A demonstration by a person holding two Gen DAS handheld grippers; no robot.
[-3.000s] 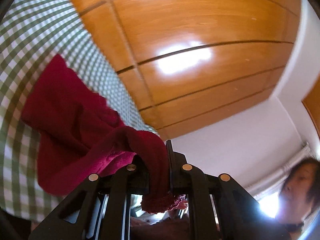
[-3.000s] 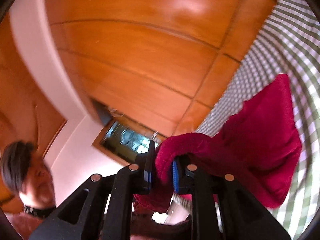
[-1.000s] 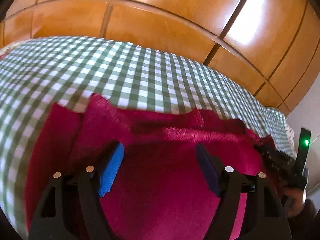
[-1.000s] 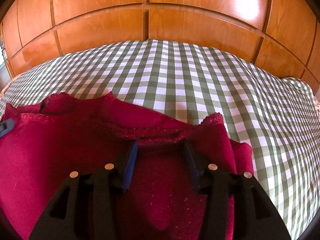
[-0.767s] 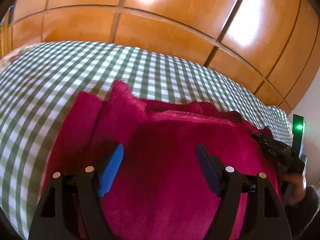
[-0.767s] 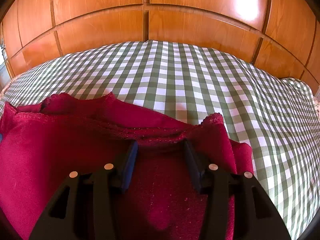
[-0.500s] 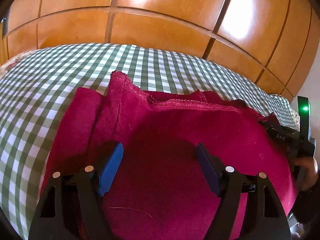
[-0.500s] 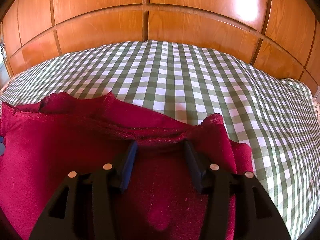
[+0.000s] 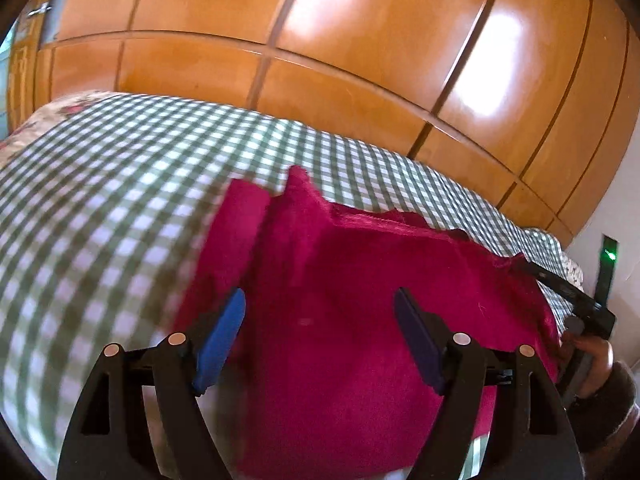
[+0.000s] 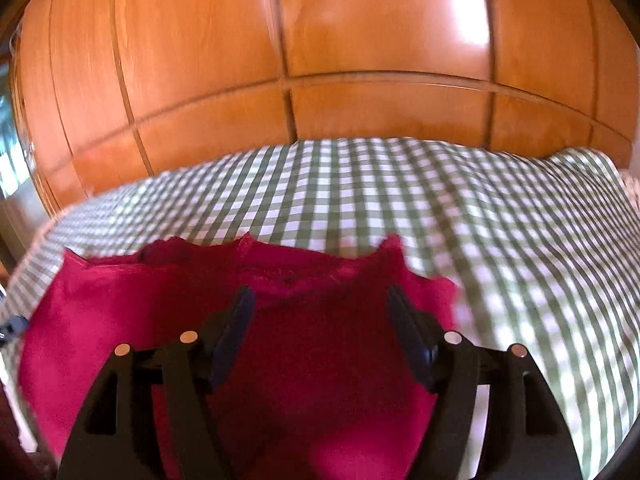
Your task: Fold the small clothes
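Since three seconds ago, when both grippers pinched the garment aloft, the cloth has been laid down and let go; over the last second both cameras have drawn back and up, so more of the bed shows.

Left side. I see the left gripper [image 9: 318, 334] with its jaws released and spread wide, nothing between the pads. It hangs above the red garment [image 9: 360, 300], not touching it. At the garment's left edge a narrower flap lies beside the main panel, partly doubled.

Centre. The garment lies flat on the green-checked bedspread [image 9: 120, 184], its far hem ragged and slightly raised. Wooden wardrobe panels [image 10: 320, 40] stand behind the bed.

Right side. The right gripper [image 10: 320, 328] has jaws that are opening at this moment, with no cloth pinched between them; the garment sits below. In the left wrist view this gripper's body and the person's hand [image 9: 592, 356] appear at the garment's right edge.

Handling, in my judgement: the fabric is a soft, fuzzy knit, light and limp. It will sag and bunch when lifted, and it should not slip readily from the pads. I would take hold at the two far corners, or at the side edges, pinching a single layer only, and keep both grips level so the fold line stays straight. The checked cover may ride up if pinched too deep.
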